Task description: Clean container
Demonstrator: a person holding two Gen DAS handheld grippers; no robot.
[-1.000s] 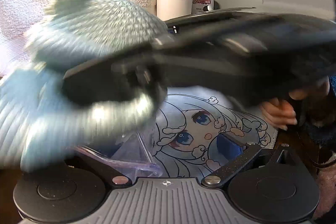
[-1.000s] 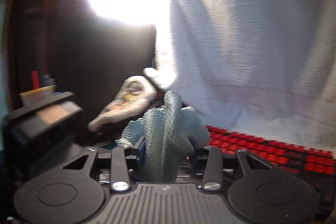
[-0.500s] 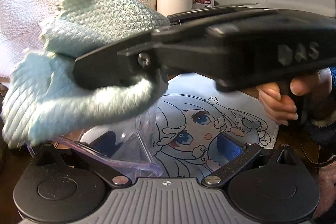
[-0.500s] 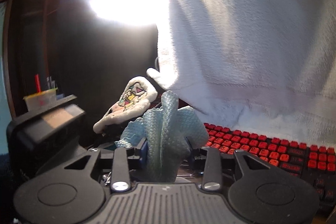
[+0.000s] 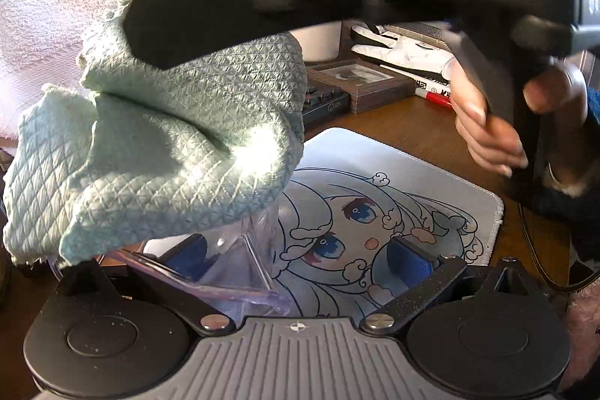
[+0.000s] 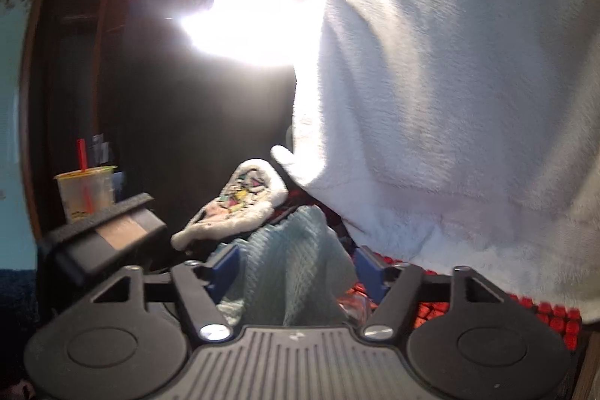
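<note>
A white fleece blanket [image 6: 450, 92] hangs over a red-keyed keyboard [image 6: 555, 317]; the pale green cloth [image 5: 168, 152] lies loose between the right gripper [image 6: 296, 268] pads, jaws just sprung apart; the left gripper [image 5: 296, 253] stands wide around the clear plastic container [image 5: 225, 268]'s rim, pads not pressing, above an anime mouse mat [image 5: 431, 190].

The place is a lived-in home desk corner: a wooden table [image 5: 420, 122] carries an anime-print mouse mat [image 5: 375, 212], a red-keyed keyboard [image 6: 543, 317], a framed picture [image 5: 356, 77] and a plastic drink cup [image 6: 88, 192] (straw in it), with a fluffy white blanket [image 6: 450, 100] draped behind.
</note>
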